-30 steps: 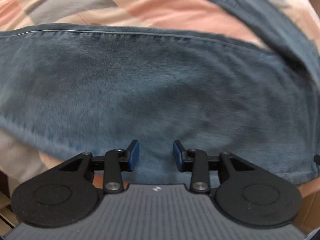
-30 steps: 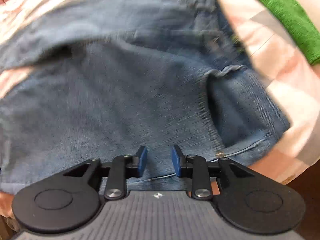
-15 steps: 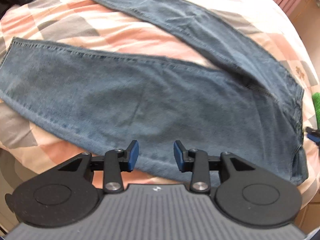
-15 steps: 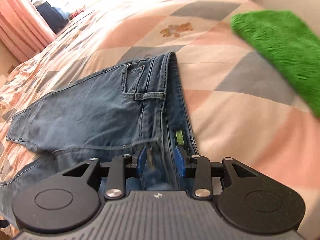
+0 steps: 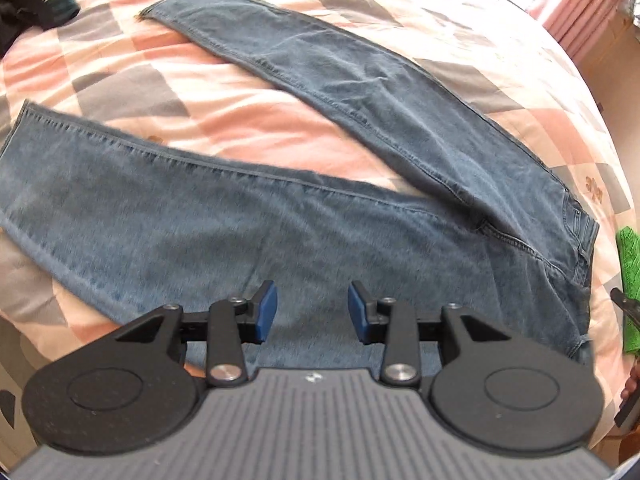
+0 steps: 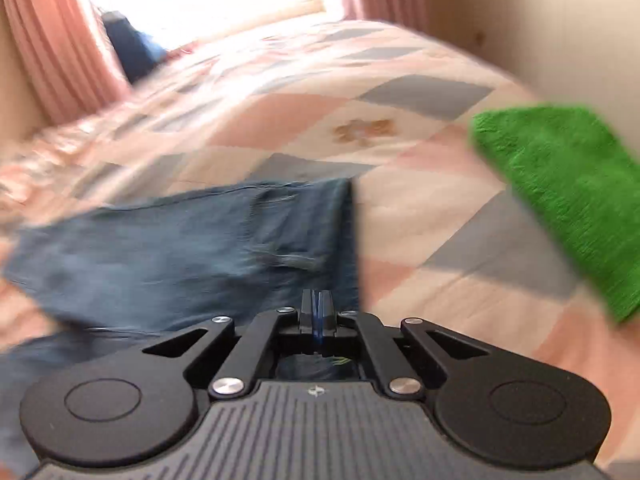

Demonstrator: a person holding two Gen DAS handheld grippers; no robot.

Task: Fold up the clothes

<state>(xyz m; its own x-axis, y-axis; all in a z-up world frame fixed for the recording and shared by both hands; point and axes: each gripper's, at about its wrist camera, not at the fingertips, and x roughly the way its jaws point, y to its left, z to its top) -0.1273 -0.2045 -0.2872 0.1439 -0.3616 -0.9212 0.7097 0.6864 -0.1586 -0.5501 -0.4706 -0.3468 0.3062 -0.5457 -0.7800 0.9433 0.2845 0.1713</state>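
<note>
Two grippers: left fingers [image 5: 266,312] apart above jeans [image 5: 168,216]; right fingers [image 6: 310,312] together over waistband.

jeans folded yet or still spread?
Spread: jeans lie flat on the quilt, both legs splayed apart in a V.

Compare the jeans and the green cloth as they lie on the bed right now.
The jeans are blue denim, spread long with both legs splayed apart; the green cloth is fuzzy, bright green and compact. The jeans fill the middle of the bedspread; the green cloth lies apart, beyond their waistband end. The right gripper is shut at the jeans' waistband; nothing touches the green cloth. Both lie flat on the bedspread.
</note>
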